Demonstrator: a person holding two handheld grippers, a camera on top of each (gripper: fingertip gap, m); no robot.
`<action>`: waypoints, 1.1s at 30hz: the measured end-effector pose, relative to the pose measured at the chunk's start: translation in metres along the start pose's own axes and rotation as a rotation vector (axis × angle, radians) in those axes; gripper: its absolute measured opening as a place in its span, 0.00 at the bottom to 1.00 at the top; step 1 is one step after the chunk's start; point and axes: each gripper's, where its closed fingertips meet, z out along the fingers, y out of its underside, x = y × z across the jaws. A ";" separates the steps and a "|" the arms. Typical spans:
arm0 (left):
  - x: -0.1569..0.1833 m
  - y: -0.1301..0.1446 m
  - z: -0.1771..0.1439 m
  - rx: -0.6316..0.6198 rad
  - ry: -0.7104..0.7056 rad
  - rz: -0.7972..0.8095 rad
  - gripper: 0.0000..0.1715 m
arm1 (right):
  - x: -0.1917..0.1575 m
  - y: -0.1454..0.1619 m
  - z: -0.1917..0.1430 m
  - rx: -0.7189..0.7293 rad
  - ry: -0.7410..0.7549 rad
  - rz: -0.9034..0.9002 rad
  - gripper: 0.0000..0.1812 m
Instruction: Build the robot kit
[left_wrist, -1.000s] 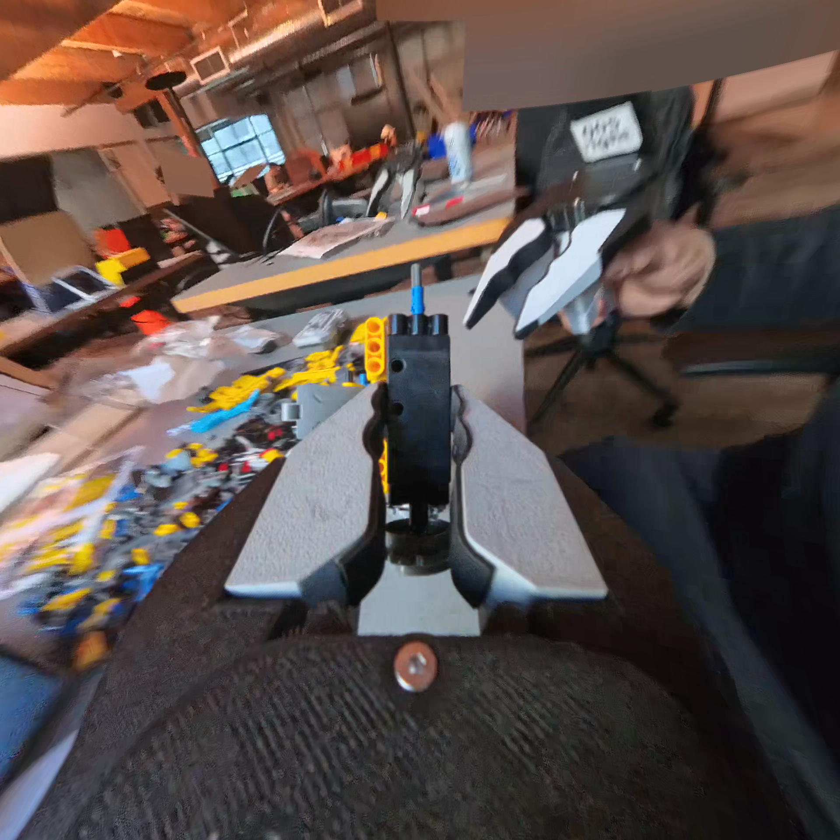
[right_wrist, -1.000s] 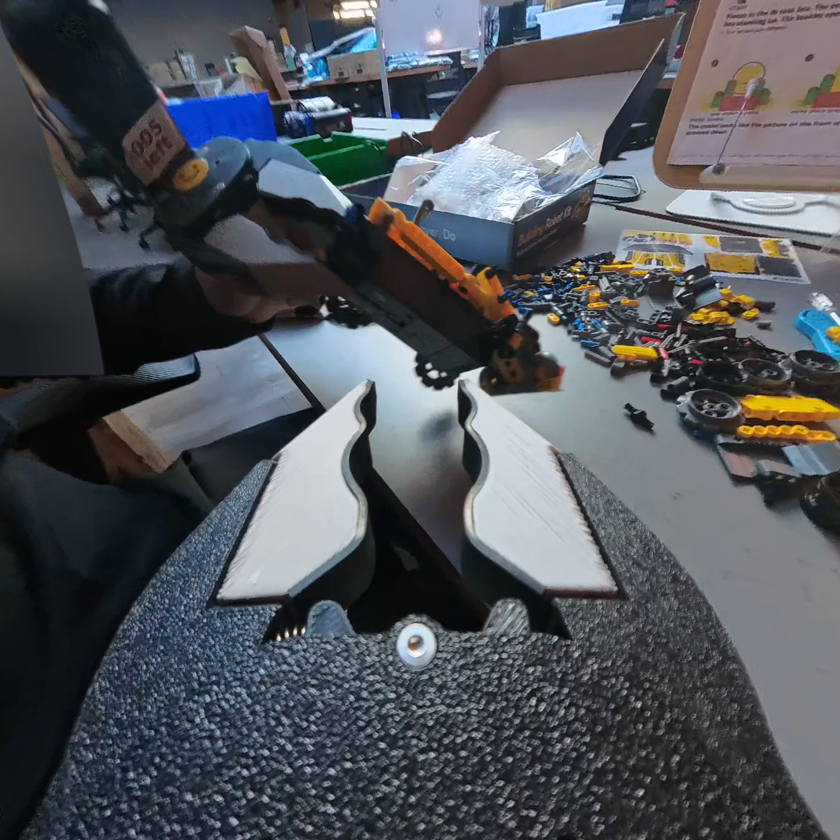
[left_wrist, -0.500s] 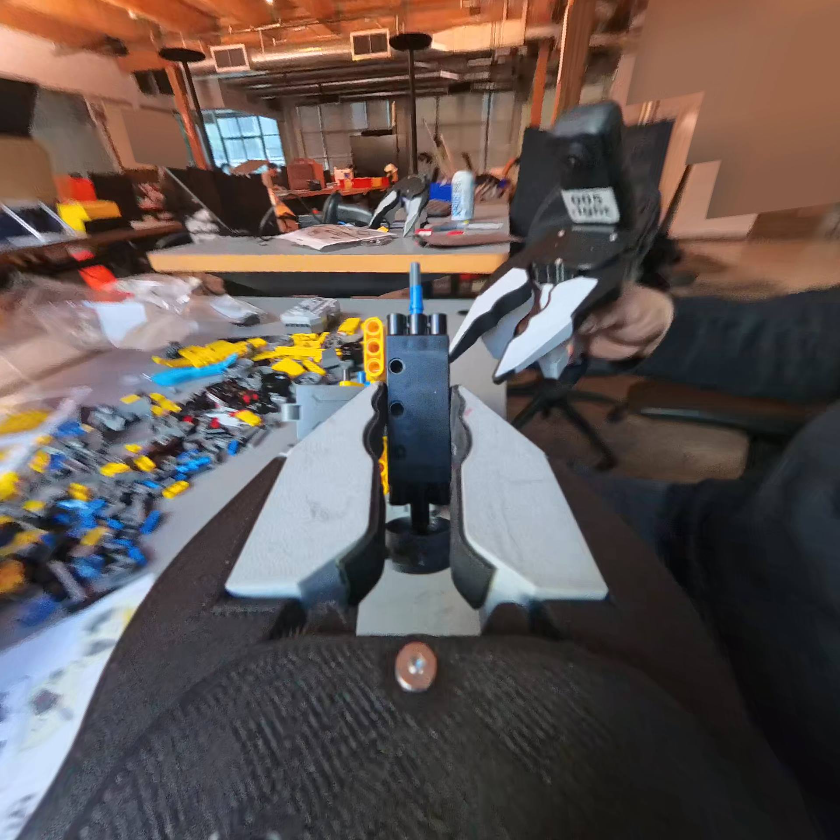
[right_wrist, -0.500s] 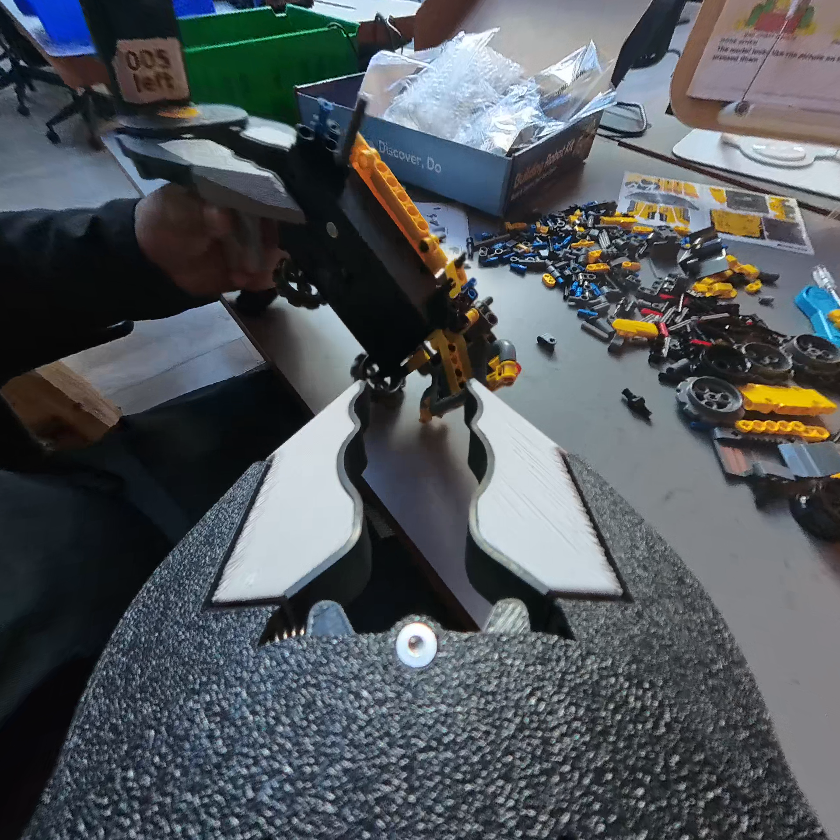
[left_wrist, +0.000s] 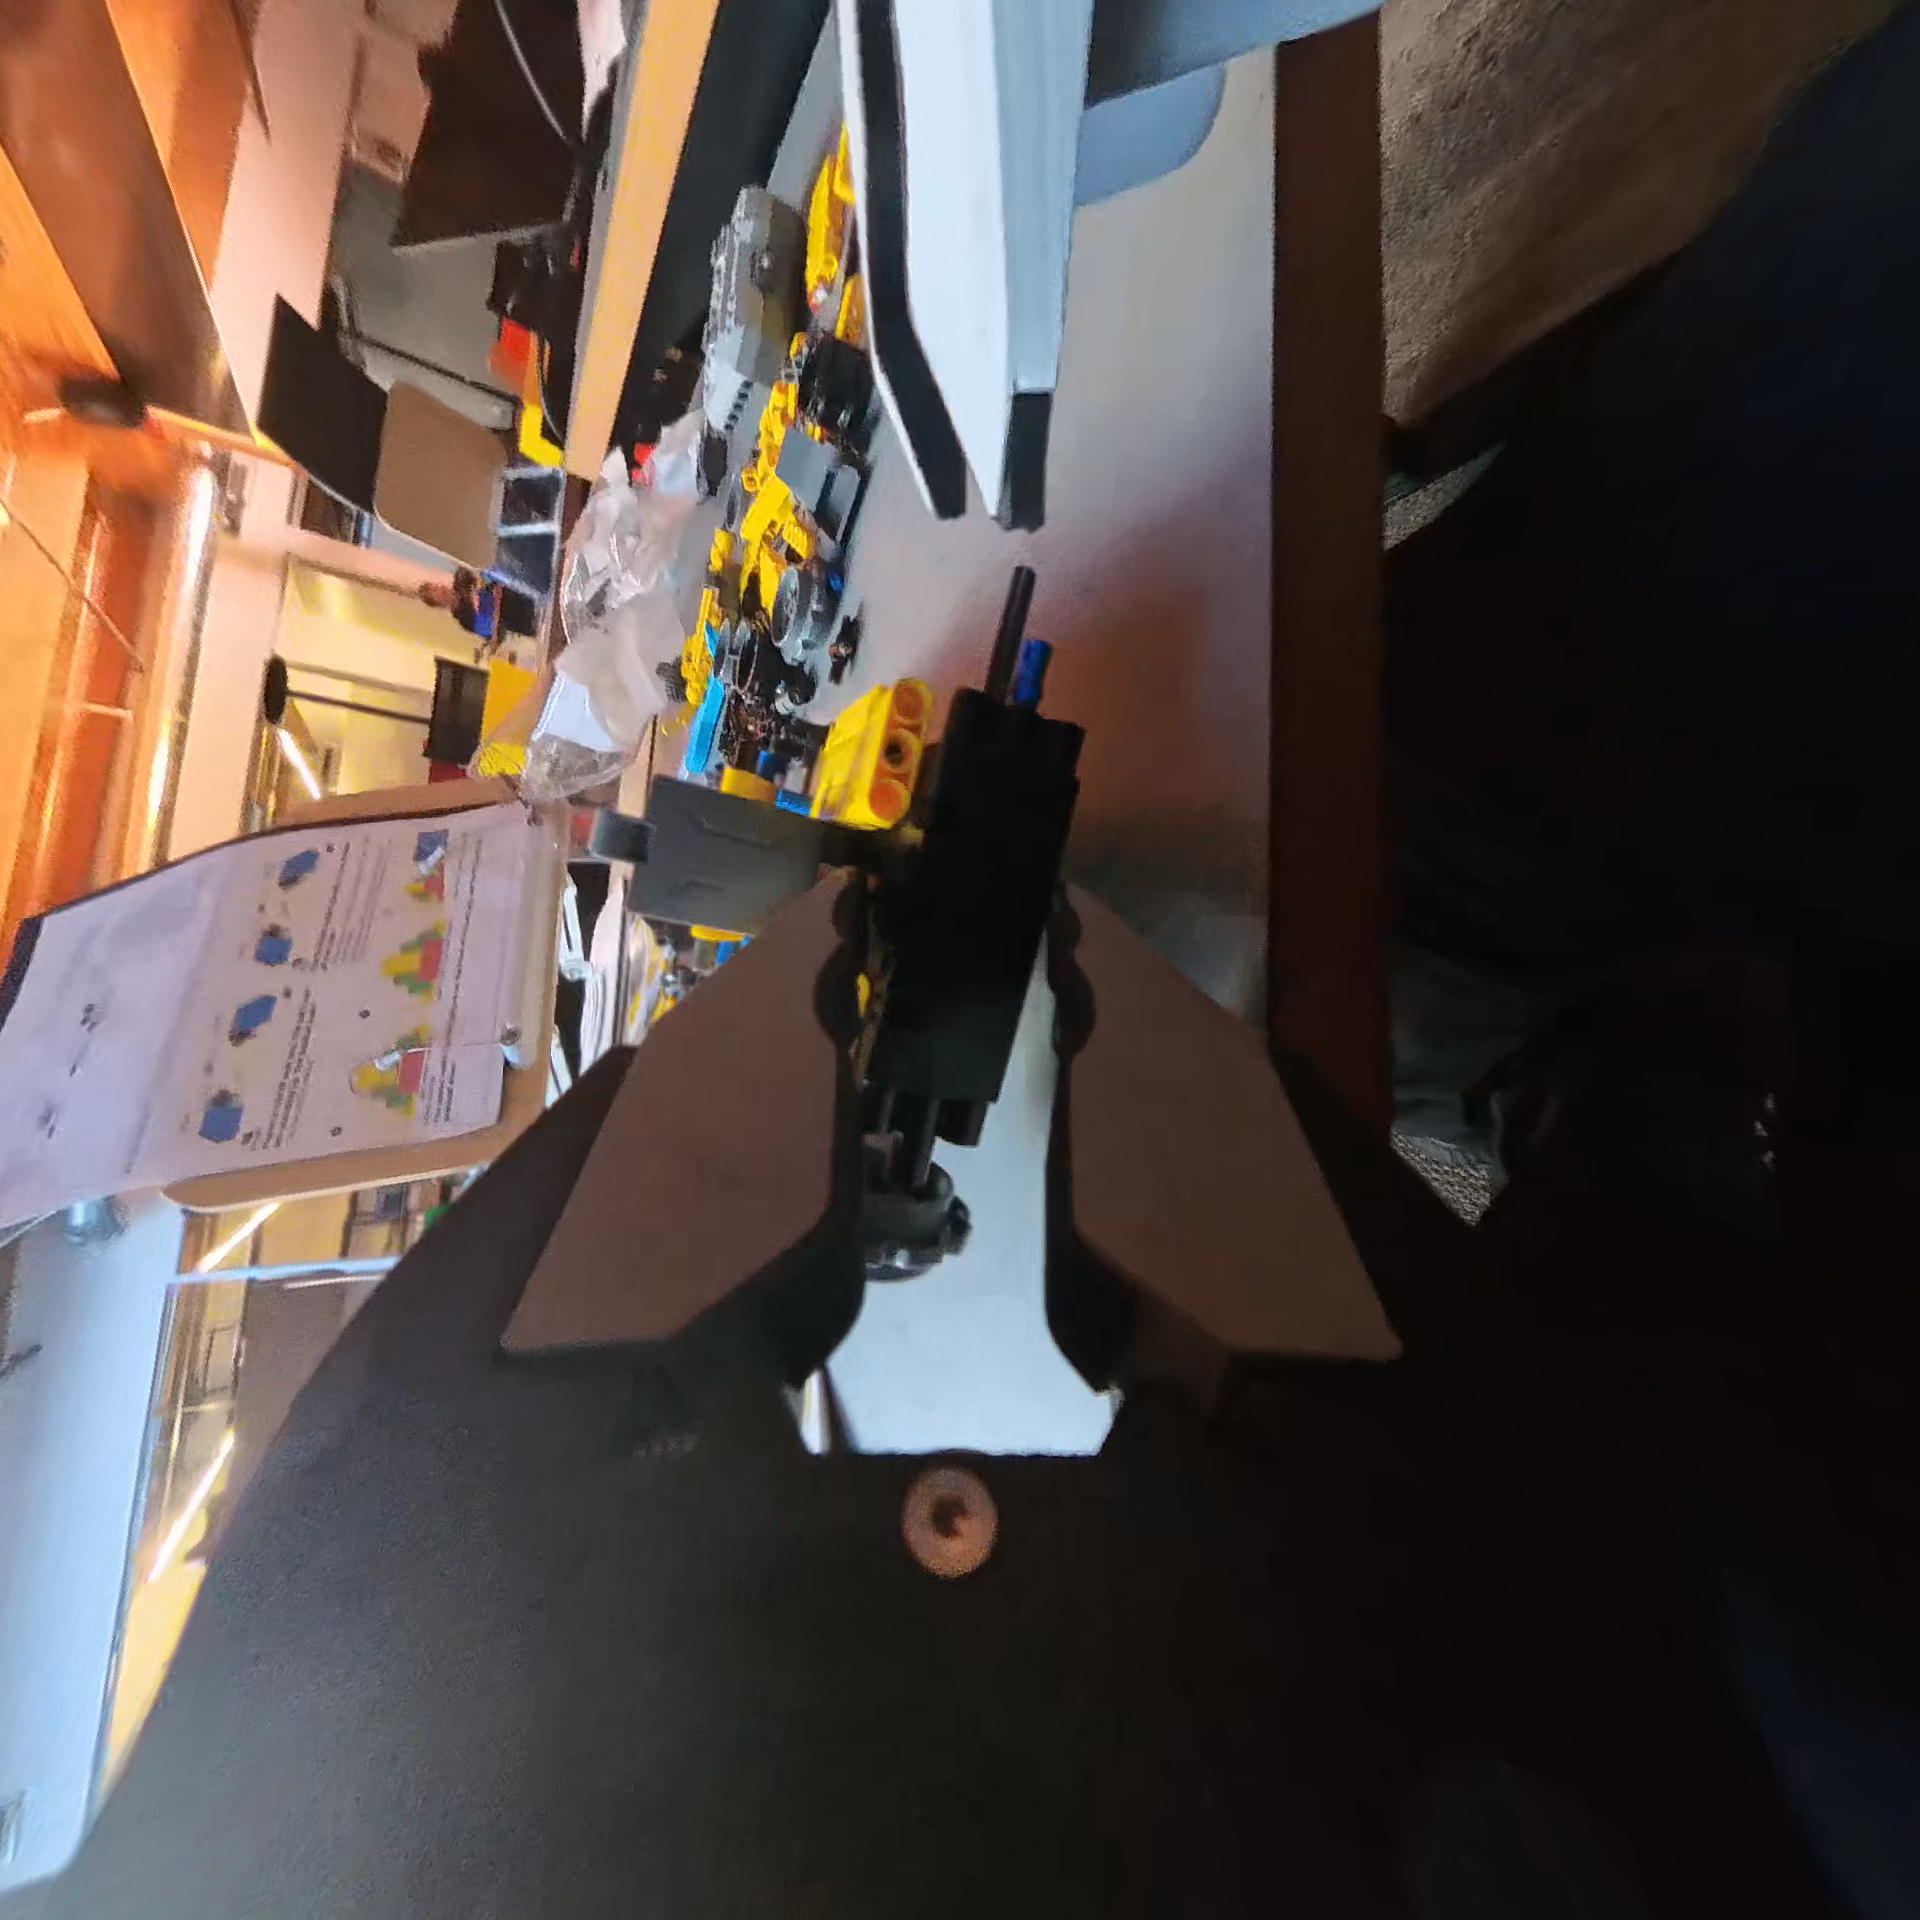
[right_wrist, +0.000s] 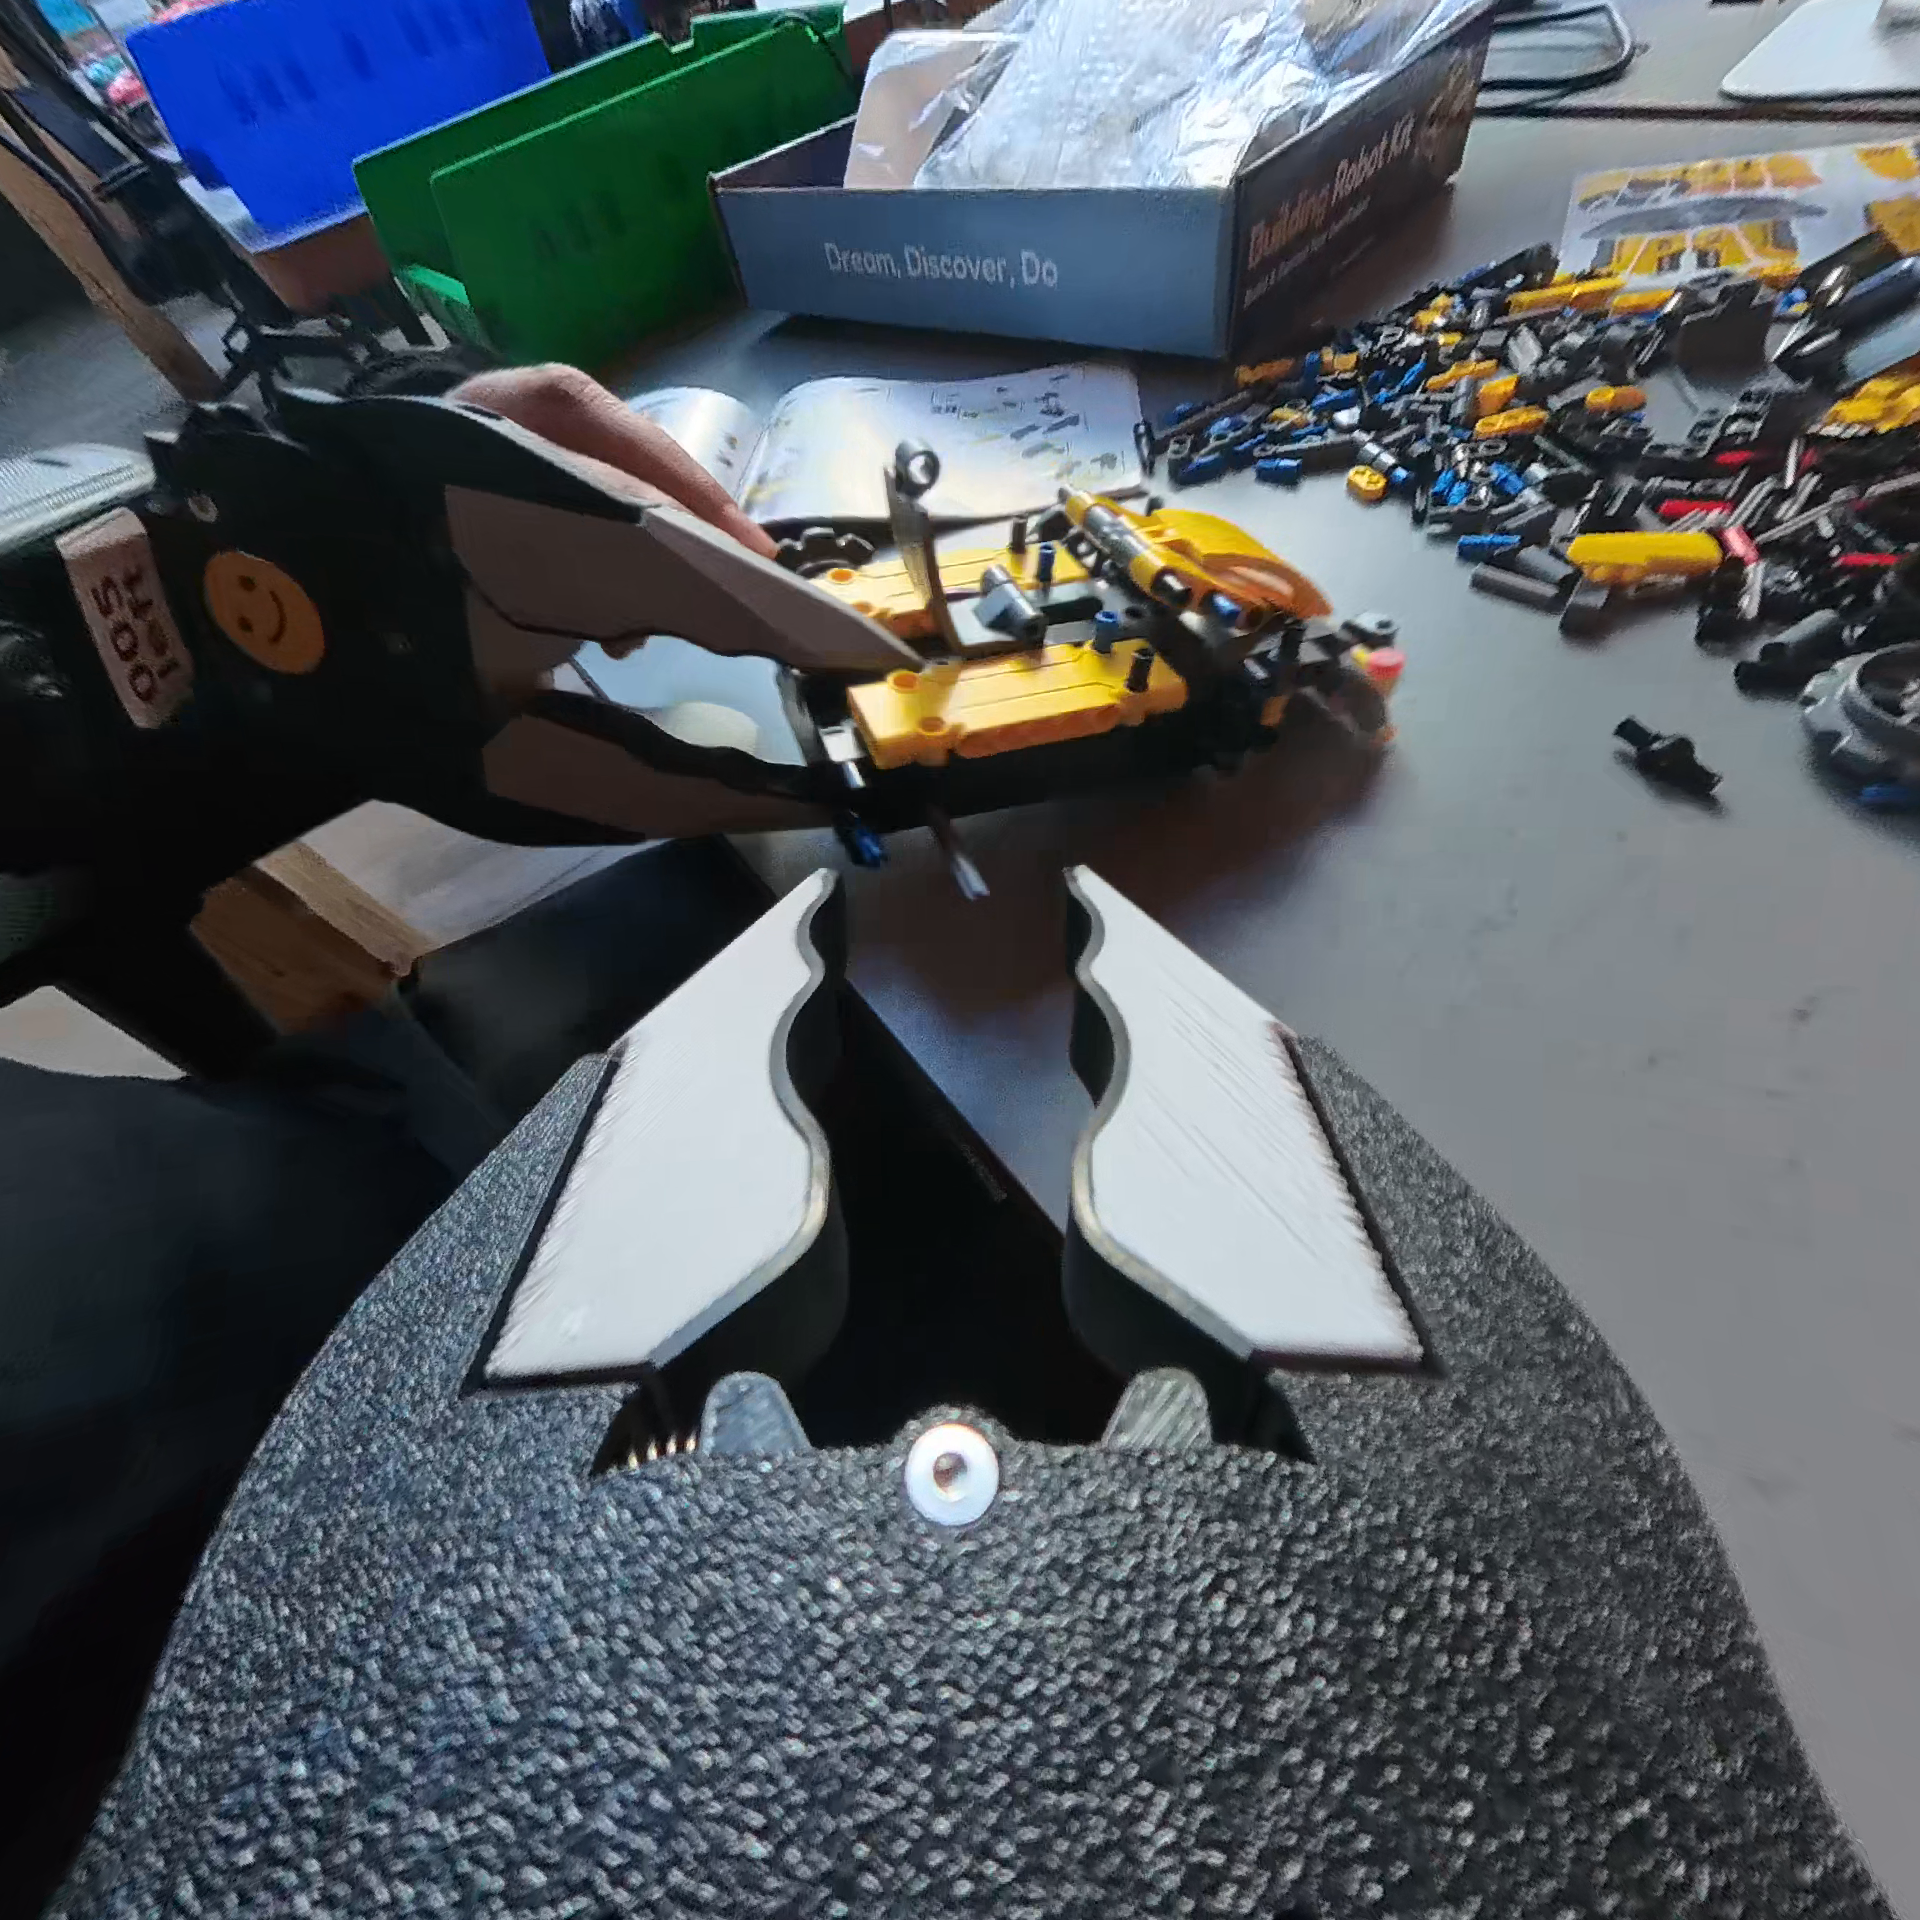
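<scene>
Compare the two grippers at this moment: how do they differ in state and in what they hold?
The left gripper is shut on the yellow and black brick model; the right gripper stands open and holds nothing. The left gripper lies rolled on its side, one finger above the other; the right gripper's fingers sit side by side. Both have pale fingers on a black textured body, over the dark table.

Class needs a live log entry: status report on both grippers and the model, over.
Left gripper shut on yellow-and-black model, held over the table. Right gripper open, empty, just short of it. Loose parts pile off right.
</scene>
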 end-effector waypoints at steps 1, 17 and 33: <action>0.001 0.000 0.002 -0.008 -0.007 0.003 0.18 | 0.000 0.002 0.000 -0.005 -0.006 0.009 0.23; 0.005 0.000 0.006 -0.013 0.148 -0.345 0.26 | 0.022 0.001 0.024 -0.072 0.071 -0.018 0.21; -0.041 -0.042 -0.064 0.240 0.053 -0.781 0.42 | 0.054 -0.020 0.020 -0.053 0.133 -0.131 0.20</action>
